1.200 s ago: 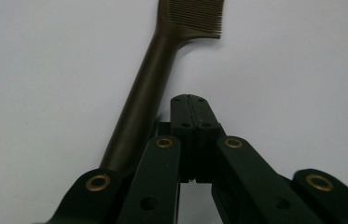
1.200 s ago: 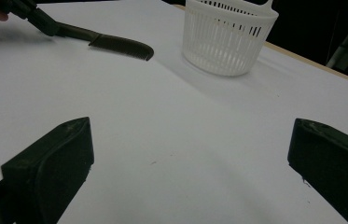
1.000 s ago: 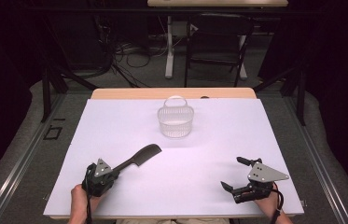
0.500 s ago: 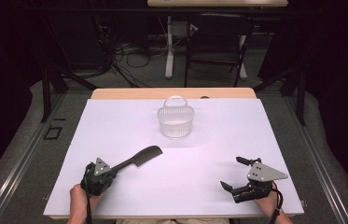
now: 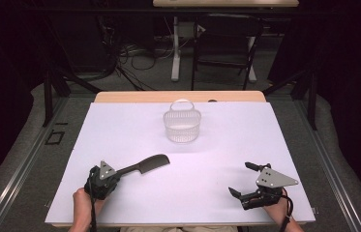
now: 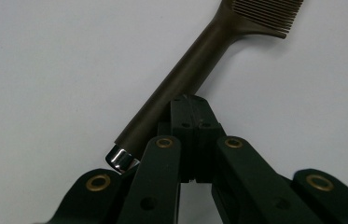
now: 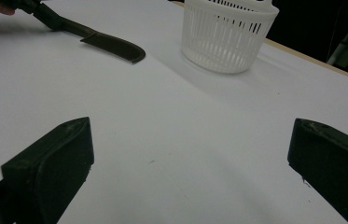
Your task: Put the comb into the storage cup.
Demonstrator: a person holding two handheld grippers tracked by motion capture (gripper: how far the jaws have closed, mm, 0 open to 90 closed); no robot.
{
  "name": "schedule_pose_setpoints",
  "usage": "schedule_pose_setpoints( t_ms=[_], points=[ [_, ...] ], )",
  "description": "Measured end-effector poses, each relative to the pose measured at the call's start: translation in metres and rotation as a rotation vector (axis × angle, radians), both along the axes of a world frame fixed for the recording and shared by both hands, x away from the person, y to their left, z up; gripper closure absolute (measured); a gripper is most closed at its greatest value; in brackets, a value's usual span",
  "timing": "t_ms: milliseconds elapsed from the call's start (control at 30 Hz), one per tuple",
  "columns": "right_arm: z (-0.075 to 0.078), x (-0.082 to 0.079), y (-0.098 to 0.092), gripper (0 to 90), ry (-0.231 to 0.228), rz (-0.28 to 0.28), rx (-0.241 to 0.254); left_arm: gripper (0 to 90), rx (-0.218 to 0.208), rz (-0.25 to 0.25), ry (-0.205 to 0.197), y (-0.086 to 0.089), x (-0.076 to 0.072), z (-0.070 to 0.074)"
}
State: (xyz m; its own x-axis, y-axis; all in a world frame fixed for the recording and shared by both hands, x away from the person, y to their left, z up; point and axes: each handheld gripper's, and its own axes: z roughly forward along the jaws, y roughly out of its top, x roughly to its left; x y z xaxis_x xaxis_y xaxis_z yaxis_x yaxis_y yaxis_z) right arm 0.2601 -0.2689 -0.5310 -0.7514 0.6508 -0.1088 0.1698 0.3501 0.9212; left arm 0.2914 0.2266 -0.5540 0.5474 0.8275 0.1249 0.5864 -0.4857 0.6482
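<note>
The dark brown plastic comb [image 5: 150, 164] is clamped at its handle by the left gripper [image 5: 112, 175]; lift level toward the white slotted plastic basket [image 5: 182, 123]. The right gripper [image 5: 244, 179] stands apart, idle.

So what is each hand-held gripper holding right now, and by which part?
The left hand-held gripper is shut on the dark brown plastic comb, along its handle. The right hand-held gripper stands open, holding nothing.

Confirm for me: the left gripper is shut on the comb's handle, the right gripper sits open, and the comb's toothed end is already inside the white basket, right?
Not quite. The left gripper is shut on the comb and the right gripper is open, but the high view shows the comb's toothed end on the table, well short of the white basket.
</note>
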Motion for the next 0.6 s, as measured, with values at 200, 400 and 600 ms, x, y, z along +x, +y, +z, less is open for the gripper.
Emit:
schedule_pose_setpoints(
  t_ms=[200,400,600],
  points=[
    [-0.0001,-0.0002,0.0001,0.1,0.002,0.000,0.000,90.0,0.022,0.007,-0.010,-0.0005,0.0039,-0.0005],
    [0.0001,-0.0005,-0.0001,0.1,0.001,0.002,0.000,90.0,0.022,0.008,-0.002,0.0009,0.0068,-0.0016],
    [0.0003,-0.0006,-0.0002,0.1,-0.001,0.002,-0.001,88.1,0.020,-0.027,-0.002,-0.0033,0.0016,0.0019]
  ],
)
